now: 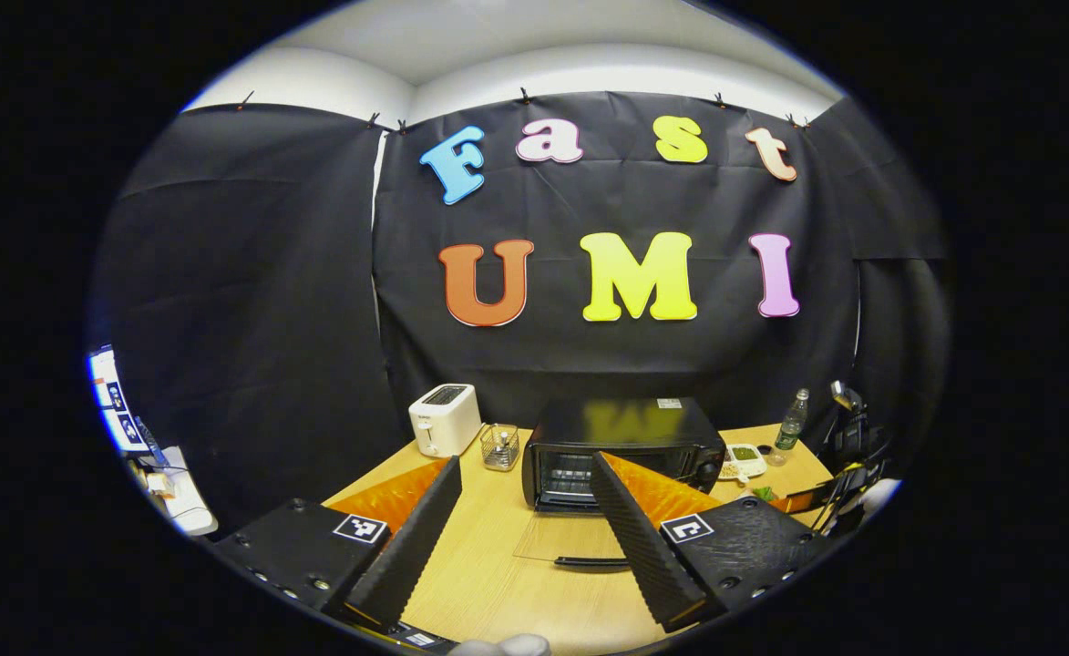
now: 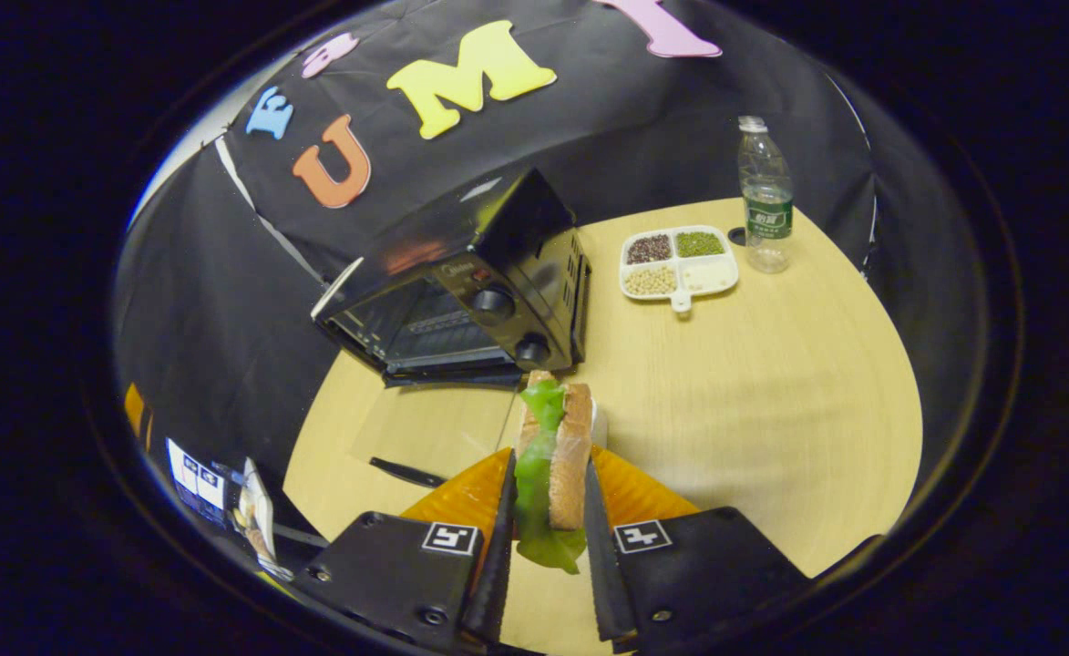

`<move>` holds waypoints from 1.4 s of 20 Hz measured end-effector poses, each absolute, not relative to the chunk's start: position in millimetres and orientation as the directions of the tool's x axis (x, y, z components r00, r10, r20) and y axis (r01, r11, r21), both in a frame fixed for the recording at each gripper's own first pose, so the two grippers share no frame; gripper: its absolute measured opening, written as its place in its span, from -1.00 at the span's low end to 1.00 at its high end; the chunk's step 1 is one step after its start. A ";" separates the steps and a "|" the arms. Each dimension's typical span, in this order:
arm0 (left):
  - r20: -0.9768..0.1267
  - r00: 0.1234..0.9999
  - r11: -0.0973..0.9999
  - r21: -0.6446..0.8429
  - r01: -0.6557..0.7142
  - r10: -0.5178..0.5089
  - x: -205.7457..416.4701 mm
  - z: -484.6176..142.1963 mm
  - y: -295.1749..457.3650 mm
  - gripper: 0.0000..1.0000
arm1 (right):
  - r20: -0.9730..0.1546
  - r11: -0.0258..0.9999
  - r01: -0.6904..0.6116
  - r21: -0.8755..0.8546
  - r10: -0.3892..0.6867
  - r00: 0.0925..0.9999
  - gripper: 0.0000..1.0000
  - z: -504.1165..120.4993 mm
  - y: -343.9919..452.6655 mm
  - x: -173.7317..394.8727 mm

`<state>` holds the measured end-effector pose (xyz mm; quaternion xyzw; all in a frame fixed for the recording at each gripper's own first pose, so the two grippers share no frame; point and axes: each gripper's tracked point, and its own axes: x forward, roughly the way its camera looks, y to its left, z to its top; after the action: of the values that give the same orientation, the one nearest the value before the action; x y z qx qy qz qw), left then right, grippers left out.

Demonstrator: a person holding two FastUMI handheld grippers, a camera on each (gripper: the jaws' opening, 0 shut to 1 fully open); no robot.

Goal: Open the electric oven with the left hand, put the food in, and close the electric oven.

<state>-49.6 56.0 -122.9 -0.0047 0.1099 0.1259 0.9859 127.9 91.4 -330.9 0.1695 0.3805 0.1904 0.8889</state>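
The black electric oven (image 1: pixel 621 435) stands at the back of the wooden table, its glass door (image 1: pixel 563 539) folded down flat with the dark handle (image 1: pixel 593 562) nearest me. My left gripper (image 1: pixel 525 462) is open and holds nothing, a little in front of the door. In the right gripper view the oven (image 2: pixel 461 273) is ahead and to the left, with its door (image 2: pixel 425 426) lying open. My right gripper (image 2: pixel 548 462) is shut on a sandwich (image 2: pixel 571 446) of bread and green lettuce, held upright above the table to the right of the open door.
A white toaster (image 1: pixel 443 419) and a small wire basket (image 1: pixel 499 446) stand left of the oven. To its right are a white divided plate of beans (image 2: pixel 680 261) and a plastic bottle (image 2: pixel 765 205). Bare table (image 2: pixel 771 410) spreads to the right.
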 end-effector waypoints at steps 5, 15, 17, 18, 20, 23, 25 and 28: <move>-0.206 0.966 0.988 0.026 -0.155 0.157 -62.5 -129.1 58.4 0.88 | -0.520 0.867 -0.155 0.474 0.418 0.745 -0.18 -288.1 117.2 111.7; -0.240 0.968 0.997 0.032 -0.073 0.078 -77.2 -156.8 80.0 0.91 | -0.346 0.701 -0.020 0.713 0.377 0.859 -0.19 -304.5 223.2 114.6; -0.243 0.967 0.997 0.042 -0.069 0.077 -78.7 -158.8 85.1 0.91 | -0.297 0.637 0.004 0.771 0.353 0.888 -0.19 -306.7 239.4 129.5; -0.244 0.967 0.997 0.045 -0.066 0.075 -78.6 -159.0 87.1 0.91 | -0.275 0.594 0.015 0.804 0.350 0.895 -0.19 -307.5 250.2 135.1; -0.244 0.967 0.996 0.058 -0.061 0.073 -78.2 -160.0 91.2 0.91 | -0.251 0.517 0.037 0.855 0.350 0.903 -0.19 -312.1 270.1 148.8; -0.252 0.965 0.996 0.072 -0.055 0.071 -78.2 -165.4 98.4 0.91 | -0.233 0.480 0.066 0.875 0.297 0.926 -0.19 -318.3 287.7 173.0; -0.270 0.961 0.997 0.068 -0.046 0.063 -78.7 -172.4 100.5 0.91 | -0.219 0.451 0.074 0.890 0.278 0.935 -0.19 -320.2 303.3 187.7; -0.286 0.956 0.996 0.082 -0.042 0.063 -75.7 -179.9 106.7 0.91 | -0.207 0.411 0.088 0.907 0.254 0.945 -0.19 -325.2 324.5 218.4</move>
<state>-75.7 106.7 -179.9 0.0374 0.1455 0.0265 0.9883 218.4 324.5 -325.2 0.5402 0.1585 0.0503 0.8249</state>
